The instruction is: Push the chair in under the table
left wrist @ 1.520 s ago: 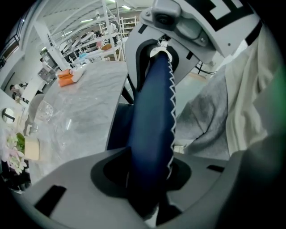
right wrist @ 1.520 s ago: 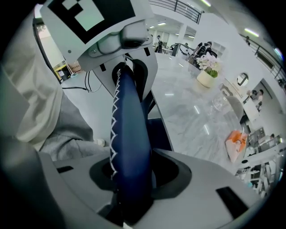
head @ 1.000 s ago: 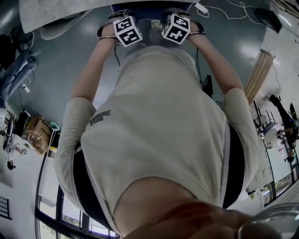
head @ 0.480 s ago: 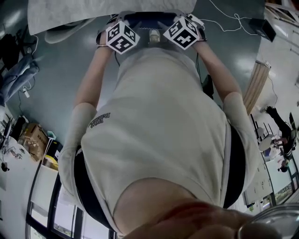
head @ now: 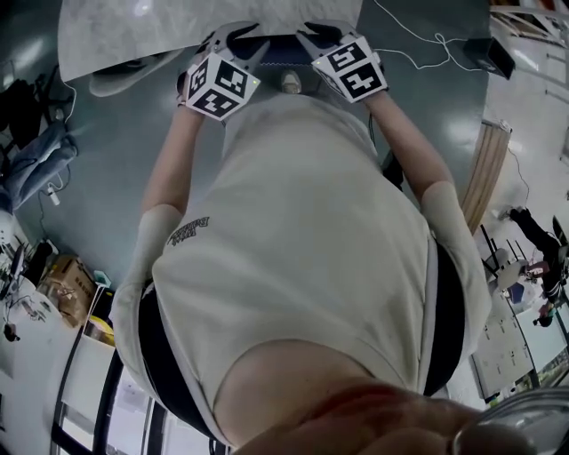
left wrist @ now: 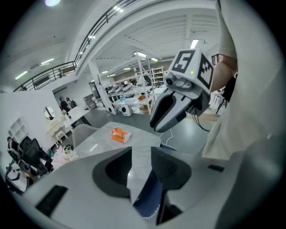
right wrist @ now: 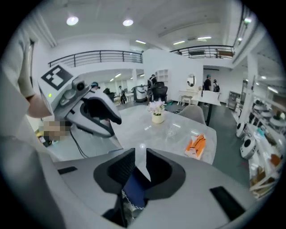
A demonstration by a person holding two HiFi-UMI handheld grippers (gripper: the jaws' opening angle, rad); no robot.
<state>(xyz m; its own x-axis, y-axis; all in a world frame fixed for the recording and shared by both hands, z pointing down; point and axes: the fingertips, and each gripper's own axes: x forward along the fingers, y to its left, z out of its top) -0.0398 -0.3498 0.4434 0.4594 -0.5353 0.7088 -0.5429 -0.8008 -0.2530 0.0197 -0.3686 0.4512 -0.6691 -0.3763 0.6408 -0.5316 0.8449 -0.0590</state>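
The dark blue chair (head: 283, 41) stands in front of the person, its seat showing under the edge of the grey marbled table (head: 169, 27). My left gripper (head: 238, 37) and right gripper (head: 313, 37) hang side by side above the chair, tilted down toward the table. In the left gripper view, the left gripper (left wrist: 140, 167) has a clear gap with only the blue chair (left wrist: 147, 197) far below. In the right gripper view, the right gripper (right wrist: 140, 166) is closing to a narrow gap with nothing between its pads; the chair (right wrist: 133, 190) lies beneath.
On the table lie an orange packet (right wrist: 196, 145), a flower vase (right wrist: 156, 112) and a glass (right wrist: 172, 129). A grey chair (right wrist: 195, 114) stands at its far side. Cables (head: 427, 35) run over the floor; boxes (head: 62, 267) sit at the left.
Both grippers have lifted off toward the camera and tilted, so their marker cubes face more upward. More of the table top shows in the head view.
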